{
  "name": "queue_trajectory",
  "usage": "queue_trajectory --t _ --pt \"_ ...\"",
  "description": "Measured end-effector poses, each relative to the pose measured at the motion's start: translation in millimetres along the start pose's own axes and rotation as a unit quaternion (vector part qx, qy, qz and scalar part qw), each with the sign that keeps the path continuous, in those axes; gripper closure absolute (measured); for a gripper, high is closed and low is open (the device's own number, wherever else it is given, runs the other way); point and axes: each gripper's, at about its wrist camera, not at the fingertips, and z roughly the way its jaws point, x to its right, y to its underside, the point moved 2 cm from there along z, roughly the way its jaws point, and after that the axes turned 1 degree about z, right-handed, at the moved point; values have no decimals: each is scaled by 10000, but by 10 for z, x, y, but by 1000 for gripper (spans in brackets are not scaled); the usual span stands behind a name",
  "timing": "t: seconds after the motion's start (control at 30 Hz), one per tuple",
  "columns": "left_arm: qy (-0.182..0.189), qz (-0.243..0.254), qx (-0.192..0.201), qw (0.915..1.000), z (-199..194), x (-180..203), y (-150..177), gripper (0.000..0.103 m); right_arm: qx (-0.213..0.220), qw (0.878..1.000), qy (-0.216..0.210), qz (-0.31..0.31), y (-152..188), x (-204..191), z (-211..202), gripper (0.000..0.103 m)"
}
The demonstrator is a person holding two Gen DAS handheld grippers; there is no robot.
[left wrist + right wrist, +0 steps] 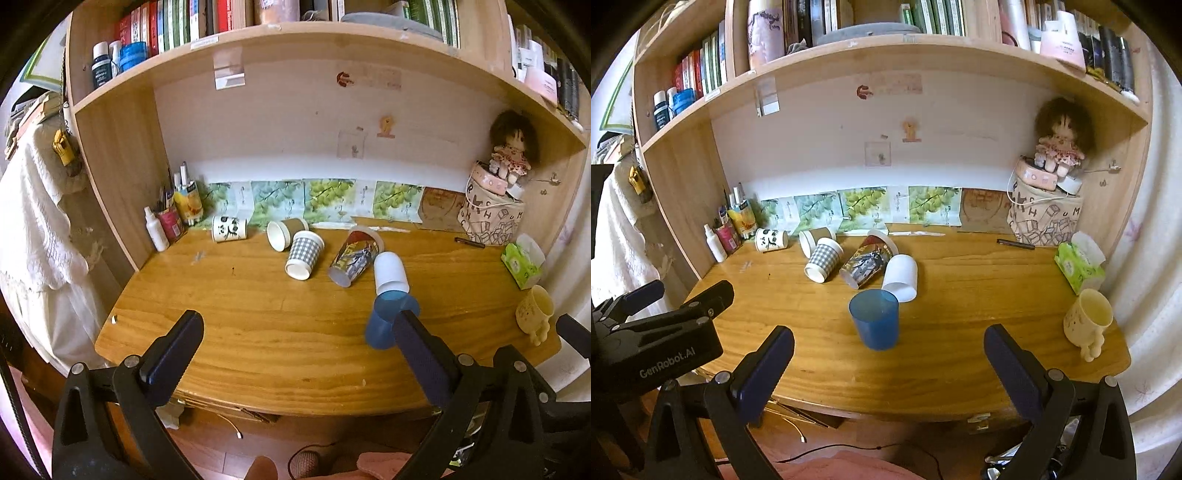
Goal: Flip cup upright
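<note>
Several cups lie on their sides on the wooden desk (258, 332): a panda cup (229, 229), a brown cup (284, 234), a grey checked cup (304, 254), a picture cup (354, 256) and a white cup (389, 271). A blue cup (874, 318) stands upright near the desk's front, partly behind my left gripper's right finger in the left wrist view (384, 321). A cream mug (1087, 323) stands upright at the right edge. My left gripper (295, 354) and right gripper (888, 363) are both open and empty, held back over the front edge.
Bottles and pens (173, 218) stand at the back left corner. A printed bag with a doll (1047, 218) and a green tissue pack (1078, 266) are at the back right. A pen (1015, 244) lies near the bag. Shelves of books are above.
</note>
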Motion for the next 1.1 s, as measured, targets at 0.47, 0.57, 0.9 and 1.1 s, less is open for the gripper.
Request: queue_trajectory --t 0.47,0.57,0.9,1.1 --pt "168 46 207 9996 -36 71 -30 0 -42 9998 166 39 31 21 -6 0" --pt "196 37 221 9996 -33 73 -40 0 -61 9998 185 36 28 25 4 0" --pt "249 23 229 9994 -14 88 -65 0 -99 9998 178 -23 15 23 23 0" --pt "332 28 213 9992 -13 111 -68 0 -150 9997 170 -45 10 36 44 0"
